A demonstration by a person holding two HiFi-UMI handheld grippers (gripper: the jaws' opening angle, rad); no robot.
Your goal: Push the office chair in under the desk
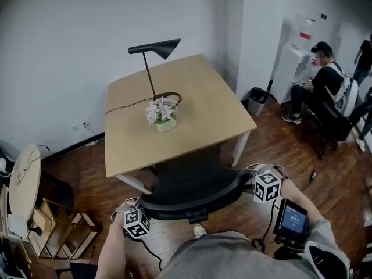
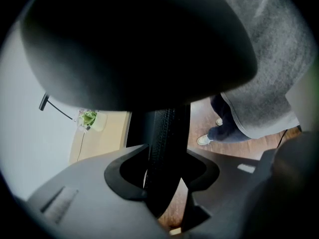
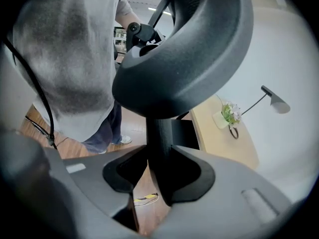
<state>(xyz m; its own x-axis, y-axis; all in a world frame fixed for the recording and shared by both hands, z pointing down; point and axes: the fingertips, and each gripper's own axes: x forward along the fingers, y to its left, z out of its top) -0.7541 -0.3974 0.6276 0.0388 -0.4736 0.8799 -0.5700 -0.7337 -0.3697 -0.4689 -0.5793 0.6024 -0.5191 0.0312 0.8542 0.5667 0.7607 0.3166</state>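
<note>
Head view, looking steeply down in an office with a wooden floor. At lower left, the left gripper is clamped on a ribbed black upright at the side of the office chair; its own view shows that upright filling the gap between the two jaws. The chair sits at lower centre, its seat already partly beneath the near edge of the table, its curved back toward the wearer. The pale wooden table fills the middle of the frame and carries a black lamp and a small flower pot. At lower right, the right gripper is closed the same way on the post below the chair's other armrest pad, again with the post held between its jaws. A seated person is at upper right, well apart from the chair. To push well, both grippers probably need to move forward together and evenly, so the chair rolls straight and does not swing toward the white table leg right of the seat or the one at left. The push should be level, not downward, since the hold is on narrow uprights that could slip. A slow finish seems wise, because a bump could shake the lamp and the flower pot. The seat still has some way to go under the table.
</note>
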